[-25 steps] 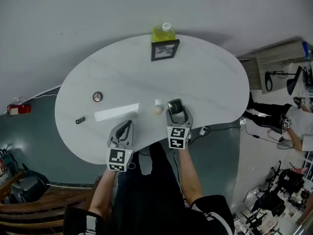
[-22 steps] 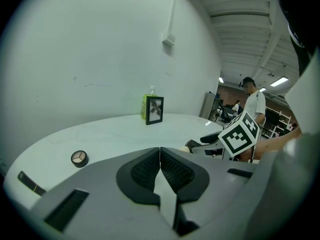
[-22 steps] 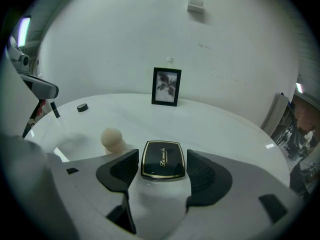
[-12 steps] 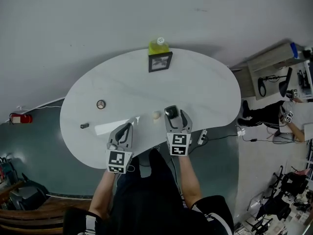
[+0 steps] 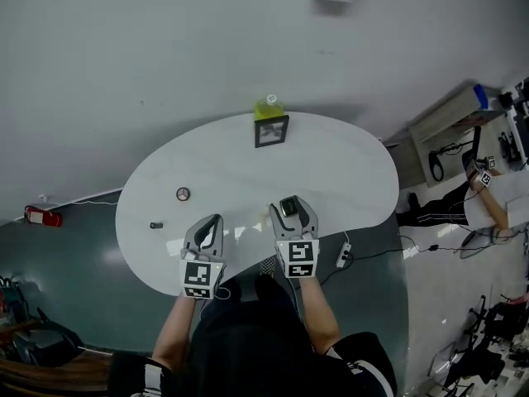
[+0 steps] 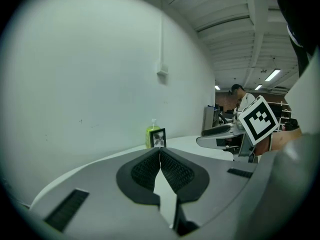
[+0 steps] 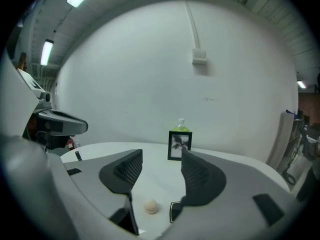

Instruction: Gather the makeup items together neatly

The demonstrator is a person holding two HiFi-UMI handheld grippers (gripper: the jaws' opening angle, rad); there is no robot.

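Note:
On the white oval table [image 5: 347, 168] lie a round compact [image 5: 183, 193] and a small dark stick-like item [image 5: 155, 225] at the left. A beige sponge ball [image 7: 151, 206] and a dark square compact [image 7: 174, 212] lie on the table below my right gripper [image 7: 161, 155]. That gripper is open and its jaws have just been closing a little, with nothing between the pads. My left gripper [image 6: 160, 153] is shut on nothing. In the head view both grippers, left [image 5: 215, 220] and right [image 5: 291, 202], hang over the table's near edge.
A black picture frame [image 5: 272, 131] and a green bottle [image 5: 268, 106] stand at the table's far edge against the wall. A power strip [image 5: 341, 255] lies on the floor at the right. A red extinguisher [image 5: 41, 216] is far left, and a person [image 5: 488, 205] at desks far right.
Both grippers have risen away from the table top. The head view has drawn back too, so the table and its items look smaller and further off.

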